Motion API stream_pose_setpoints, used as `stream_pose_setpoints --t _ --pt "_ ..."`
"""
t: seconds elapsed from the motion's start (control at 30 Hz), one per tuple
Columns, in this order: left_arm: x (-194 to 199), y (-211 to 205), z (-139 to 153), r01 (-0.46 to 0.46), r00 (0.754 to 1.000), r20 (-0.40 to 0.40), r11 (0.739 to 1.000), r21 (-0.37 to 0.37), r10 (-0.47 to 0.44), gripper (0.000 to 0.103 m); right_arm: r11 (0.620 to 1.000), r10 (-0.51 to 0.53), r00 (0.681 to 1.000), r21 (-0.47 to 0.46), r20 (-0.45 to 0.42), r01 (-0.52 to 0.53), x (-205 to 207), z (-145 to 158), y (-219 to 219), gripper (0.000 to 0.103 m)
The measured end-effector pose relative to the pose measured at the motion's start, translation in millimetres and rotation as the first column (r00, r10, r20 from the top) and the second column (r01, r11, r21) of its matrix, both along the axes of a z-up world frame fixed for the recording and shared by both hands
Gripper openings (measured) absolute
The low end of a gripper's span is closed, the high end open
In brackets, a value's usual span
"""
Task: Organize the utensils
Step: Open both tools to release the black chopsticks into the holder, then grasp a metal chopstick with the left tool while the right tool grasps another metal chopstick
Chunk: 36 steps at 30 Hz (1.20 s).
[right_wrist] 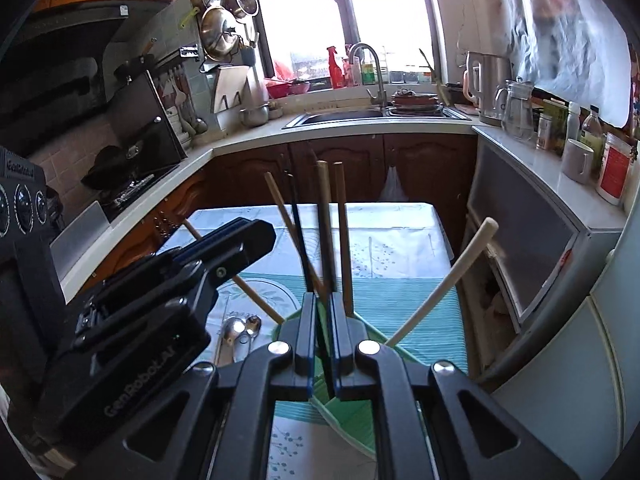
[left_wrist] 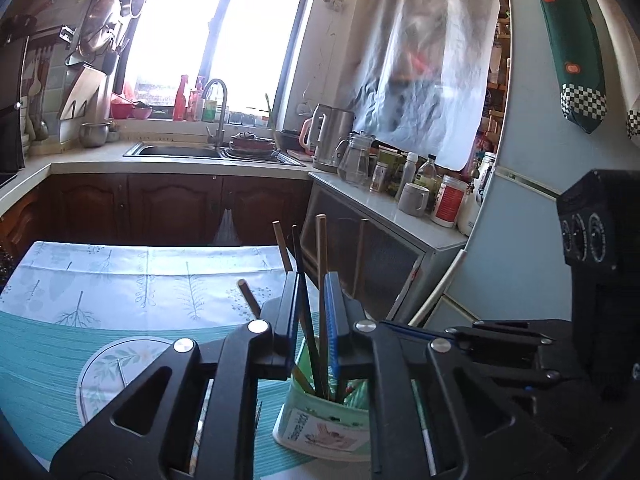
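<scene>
Green holder (left_wrist: pixel 320 420) holds chopsticks (right_wrist: pixel 341 232), white handle (right_wrist: pixel 444 280).

Bright window (left_wrist: pixel 216 36) above sink (left_wrist: pixel 176 150), dark wooden cabinets (left_wrist: pixel 172 208) below.

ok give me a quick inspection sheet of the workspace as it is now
surface: table under a teal and white leaf-print tablecloth
job's things: green and white plastic utensil cup holding wooden and dark chopsticks and a cream long handle; metal spoons lying flat on the cloth
clutter: nothing seen on the table
grippers: left tool and right tool both over the cup, fingers narrowly apart with chopsticks showing in the gap; grip cannot be told
cables: nothing seen
surroundings: steel sink under a window, steel kettle, bottles and white mug on the side counter
</scene>
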<state>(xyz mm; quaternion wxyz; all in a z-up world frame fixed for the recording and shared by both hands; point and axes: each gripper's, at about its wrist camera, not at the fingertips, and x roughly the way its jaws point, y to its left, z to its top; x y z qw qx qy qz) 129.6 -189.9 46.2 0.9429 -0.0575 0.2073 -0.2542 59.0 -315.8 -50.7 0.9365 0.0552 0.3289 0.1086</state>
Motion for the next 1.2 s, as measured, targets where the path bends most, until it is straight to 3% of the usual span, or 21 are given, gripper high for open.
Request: stream_pose_setpoints --t 0.37,0.63,0.97,1.03,1.1,1.2 --pt "-29 44 22 -0.029 0.998 -0.055 0.999 0.033 0.031 0.012 0.998 0.038 0.999 0.044 0.012 -0.038 -11 8 9 0.006" --pt "-41 101 16 -0.065 0.980 -0.178 0.993 0.103 0.083 0.012 0.991 0.123 0.992 0.059 0.000 -0.122 -23 9 35 0.006" --pt "-43 210 -25 -0.175 0.899 -0.360 0.958 0.228 0.250 0.012 0.964 0.263 0.956 0.084 -0.131 -0.254 -16 -16 89 0.006" --pt "-42 228 -35 -0.189 0.880 -0.385 0.950 0.249 0.276 0.019 0.958 0.282 0.944 0.095 -0.170 -0.269 -9 -24 99 0.007" --pt "-40 239 -43 -0.199 0.864 -0.409 0.946 0.257 0.293 0.053 0.953 0.299 0.931 0.117 -0.207 -0.280 2 -31 109 0.009" --pt "-38 251 -55 -0.217 0.851 -0.418 0.937 0.273 0.318 0.059 0.947 0.315 0.910 0.149 -0.269 -0.284 17 -45 123 0.014"
